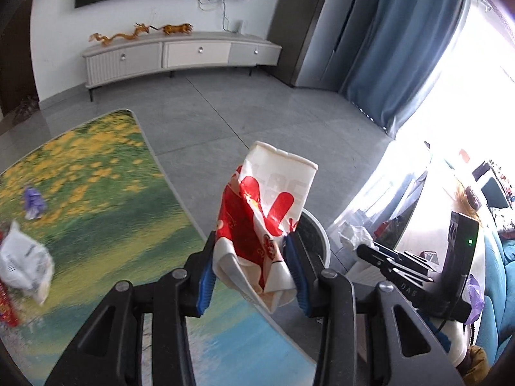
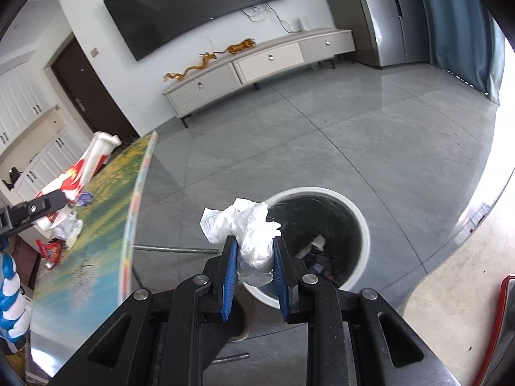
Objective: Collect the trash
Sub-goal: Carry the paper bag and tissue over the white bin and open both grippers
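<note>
My left gripper (image 1: 252,257) is shut on a crushed red and white paper cup (image 1: 267,212), held above the edge of the flower-print table (image 1: 96,193). The cup also shows in the right wrist view (image 2: 87,167). My right gripper (image 2: 256,251) is shut on a crumpled white tissue (image 2: 251,228), held just over the near rim of a round white trash bin (image 2: 362,225) standing on the floor. The bin holds some scraps. The right gripper shows in the left wrist view (image 1: 396,263), and the bin rim (image 1: 323,241) sits behind the cup.
On the table lie a white crumpled wrapper (image 1: 25,260), a purple wrapper (image 1: 33,201) and a red snack packet (image 2: 51,251). A TV cabinet (image 1: 180,54) stands along the far wall. Blue curtains (image 1: 412,48) hang at the right. The floor is grey tile.
</note>
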Demonstrator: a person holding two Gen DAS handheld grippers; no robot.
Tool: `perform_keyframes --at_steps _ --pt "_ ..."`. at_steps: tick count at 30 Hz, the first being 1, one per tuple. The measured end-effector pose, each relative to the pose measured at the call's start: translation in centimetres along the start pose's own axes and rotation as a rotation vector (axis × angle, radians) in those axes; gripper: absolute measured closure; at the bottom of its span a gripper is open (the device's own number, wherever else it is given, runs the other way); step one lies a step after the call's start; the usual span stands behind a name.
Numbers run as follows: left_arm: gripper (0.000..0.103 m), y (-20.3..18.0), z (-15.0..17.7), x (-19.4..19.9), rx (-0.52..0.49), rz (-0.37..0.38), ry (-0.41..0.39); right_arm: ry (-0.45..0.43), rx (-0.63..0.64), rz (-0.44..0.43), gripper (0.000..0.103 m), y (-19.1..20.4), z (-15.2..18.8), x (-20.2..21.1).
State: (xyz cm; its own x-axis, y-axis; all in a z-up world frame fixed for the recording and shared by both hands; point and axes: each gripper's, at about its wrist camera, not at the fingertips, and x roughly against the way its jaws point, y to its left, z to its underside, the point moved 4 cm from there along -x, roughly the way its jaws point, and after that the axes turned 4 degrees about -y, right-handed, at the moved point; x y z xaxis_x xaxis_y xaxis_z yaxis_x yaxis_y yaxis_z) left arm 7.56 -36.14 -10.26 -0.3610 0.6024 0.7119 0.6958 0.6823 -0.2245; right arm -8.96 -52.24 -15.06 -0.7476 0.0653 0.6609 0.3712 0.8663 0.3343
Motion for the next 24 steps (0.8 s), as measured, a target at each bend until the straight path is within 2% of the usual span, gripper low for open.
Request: perform_keyframes --at_steps 7,16,18,19,20,21,24 --pt "0.064 -2.9 -0.5 -6.2 -0.029 0.015 0.085 0.032 -0.019 0.045 0.082 -1.3 -0.8 -2.2" --pt "0.062 -3.7 -0.9 -11.8 0.032 0.064 0.169 0.101 -0.013 0.099 0.079 -1.8 -1.2 -5.5" --pt "0.062 -3.5 -1.3 -12.8 0.058 0.072 0.175 0.125 0.001 0.128 0.076 -2.2 -1.1 -6.4" --pt "0.062 -3.5 -1.4 -13.3 0.07 0.078 0.179 0.136 0.005 0.144 0.071 -2.3 -1.0 -6.7" --pt "0.059 -3.3 -1.5 -13.9 0.083 0.085 0.19 0.142 0.007 0.154 0.065 -2.4 -0.9 -7.0" --pt "0.055 -3.1 -1.5 -14.3 0.099 0.092 0.198 0.145 0.005 0.161 0.063 -2.5 -1.0 -7.1" --pt "0.052 -2.9 -1.5 -14.6 0.123 0.107 0.196 0.144 -0.008 0.177 0.056 -2.8 -0.9 -7.0"
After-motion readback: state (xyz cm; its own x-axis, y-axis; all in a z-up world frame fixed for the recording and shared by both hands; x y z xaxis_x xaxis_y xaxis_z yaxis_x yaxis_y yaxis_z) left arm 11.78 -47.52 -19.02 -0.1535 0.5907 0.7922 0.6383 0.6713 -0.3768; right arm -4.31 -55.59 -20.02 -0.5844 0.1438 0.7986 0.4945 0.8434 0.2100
